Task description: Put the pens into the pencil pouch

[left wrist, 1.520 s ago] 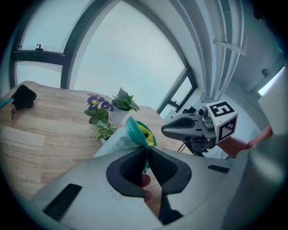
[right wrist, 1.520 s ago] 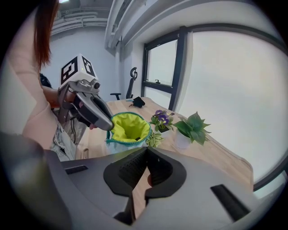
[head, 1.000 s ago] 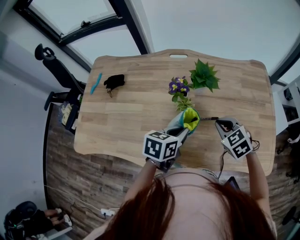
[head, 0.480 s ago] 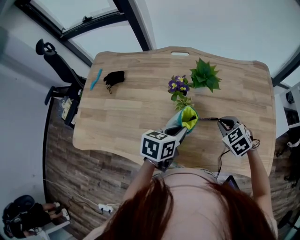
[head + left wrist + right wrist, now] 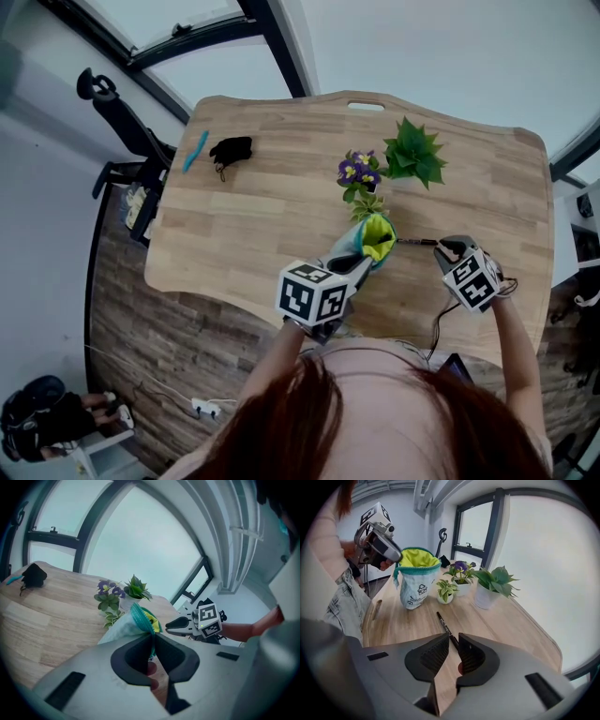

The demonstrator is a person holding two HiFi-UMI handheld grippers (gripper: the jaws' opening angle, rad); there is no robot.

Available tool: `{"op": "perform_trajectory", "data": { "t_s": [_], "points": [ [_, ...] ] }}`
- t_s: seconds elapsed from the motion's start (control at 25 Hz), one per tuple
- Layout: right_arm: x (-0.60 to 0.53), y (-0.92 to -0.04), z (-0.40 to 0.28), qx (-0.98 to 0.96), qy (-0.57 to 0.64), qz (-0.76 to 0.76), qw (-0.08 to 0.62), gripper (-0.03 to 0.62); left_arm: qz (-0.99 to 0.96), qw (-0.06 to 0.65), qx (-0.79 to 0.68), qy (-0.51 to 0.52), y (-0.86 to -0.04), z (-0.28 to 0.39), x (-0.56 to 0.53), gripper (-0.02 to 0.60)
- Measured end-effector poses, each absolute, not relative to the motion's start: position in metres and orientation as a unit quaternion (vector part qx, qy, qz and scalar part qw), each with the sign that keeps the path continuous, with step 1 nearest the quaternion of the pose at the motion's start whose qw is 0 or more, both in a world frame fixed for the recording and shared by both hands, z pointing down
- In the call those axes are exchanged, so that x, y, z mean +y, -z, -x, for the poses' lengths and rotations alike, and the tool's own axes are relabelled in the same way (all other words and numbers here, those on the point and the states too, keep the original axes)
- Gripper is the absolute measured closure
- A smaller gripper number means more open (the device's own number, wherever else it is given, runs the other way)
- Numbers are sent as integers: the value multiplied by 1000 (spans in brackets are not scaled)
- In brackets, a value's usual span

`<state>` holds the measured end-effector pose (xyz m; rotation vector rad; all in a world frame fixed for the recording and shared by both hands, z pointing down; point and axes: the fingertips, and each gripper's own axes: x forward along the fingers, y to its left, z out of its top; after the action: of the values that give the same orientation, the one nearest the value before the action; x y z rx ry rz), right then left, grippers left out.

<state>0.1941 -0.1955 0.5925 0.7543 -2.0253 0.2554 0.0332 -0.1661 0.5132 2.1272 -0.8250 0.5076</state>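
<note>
A white pencil pouch (image 5: 364,246) with a teal rim and yellow-green lining stands open-mouthed on the wooden table (image 5: 262,225). My left gripper (image 5: 359,264) is shut on its near rim; in the left gripper view the pouch (image 5: 127,623) rises just past the jaws (image 5: 152,639). To its right, my right gripper (image 5: 442,247) is shut on a black pen (image 5: 417,242) whose tip points at the pouch mouth. The right gripper view has the pen (image 5: 445,626) running out from between the jaws (image 5: 453,643) toward the pouch (image 5: 415,582). A blue pen (image 5: 195,150) lies at the table's far left.
Right behind the pouch stand a small leafy pot (image 5: 368,203), a purple flower pot (image 5: 356,173) and a green plant (image 5: 412,153). A small black object (image 5: 231,150) lies beside the blue pen. An office chair (image 5: 117,127) stands off the table's left edge.
My right gripper has sunk a little with the black pen, still pointing at the pouch. The left gripper has kept still on the pouch rim.
</note>
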Motion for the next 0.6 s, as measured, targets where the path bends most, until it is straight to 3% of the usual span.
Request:
{"op": "perform_trajectory", "data": {
  "t_s": [0.6],
  "points": [
    [-200, -642, -207, -815, -123, -262, 502, 516, -839, 387, -324, -205, -515, -39, -169, 563]
  ]
}}
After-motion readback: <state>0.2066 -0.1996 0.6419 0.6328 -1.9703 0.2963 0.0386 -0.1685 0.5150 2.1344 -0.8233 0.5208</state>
